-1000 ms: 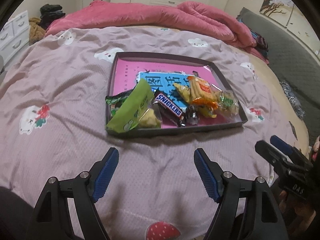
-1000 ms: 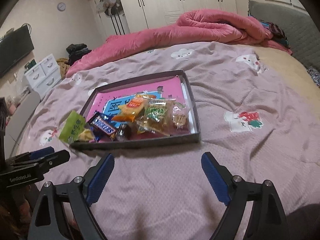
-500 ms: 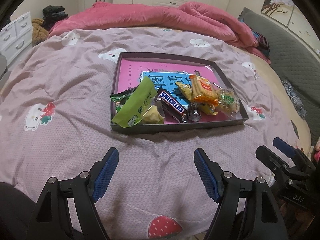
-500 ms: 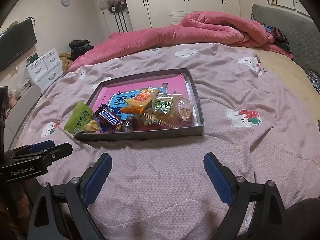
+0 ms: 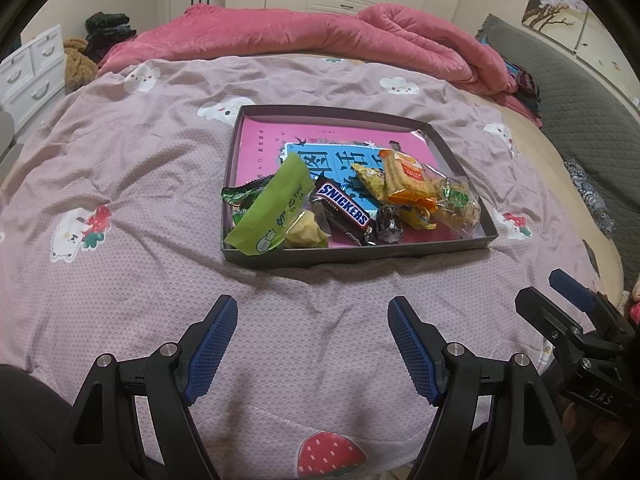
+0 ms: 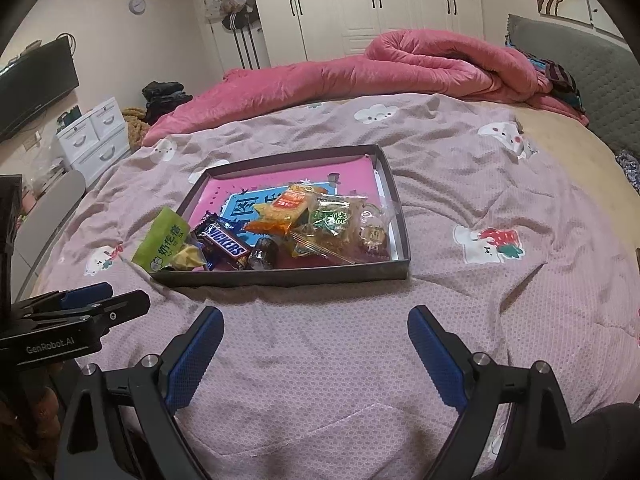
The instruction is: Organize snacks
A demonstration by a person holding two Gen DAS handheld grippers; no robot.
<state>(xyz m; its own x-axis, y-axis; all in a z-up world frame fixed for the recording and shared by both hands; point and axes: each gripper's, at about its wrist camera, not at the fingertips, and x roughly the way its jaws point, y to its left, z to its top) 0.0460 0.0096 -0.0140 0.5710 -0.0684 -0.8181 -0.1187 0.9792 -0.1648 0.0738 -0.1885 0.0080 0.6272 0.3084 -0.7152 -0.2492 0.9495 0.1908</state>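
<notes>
A dark shallow tray point(image 5: 360, 254) point(image 6: 280, 276) with a pink and blue printed floor lies on the bed. It holds a green packet point(image 5: 276, 208) point(image 6: 166, 240) hanging over its near left corner, a Snickers bar point(image 5: 344, 206) point(image 6: 226, 242), a dark wrapped candy point(image 5: 388, 224), an orange cracker pack point(image 5: 408, 178) point(image 6: 284, 210) and a clear bag with a green label point(image 5: 456, 200) point(image 6: 332, 220). My left gripper point(image 5: 311, 308) hovers open over the sheet in front of the tray, holding nothing. My right gripper point(image 6: 315, 316) is also short of the tray, its jaws wide and nothing between them.
The lilac sheet point(image 5: 120, 280) with cartoon prints covers the bed. A rumpled pink duvet point(image 5: 340, 36) lies across the far side. A grey headboard point(image 6: 592, 80) is at the right, white drawers point(image 6: 92, 136) and a television at the left, wardrobes behind.
The right gripper's jaws stand slightly wider than a second ago. Both views have shifted a little. The tray and the snacks have not moved.
</notes>
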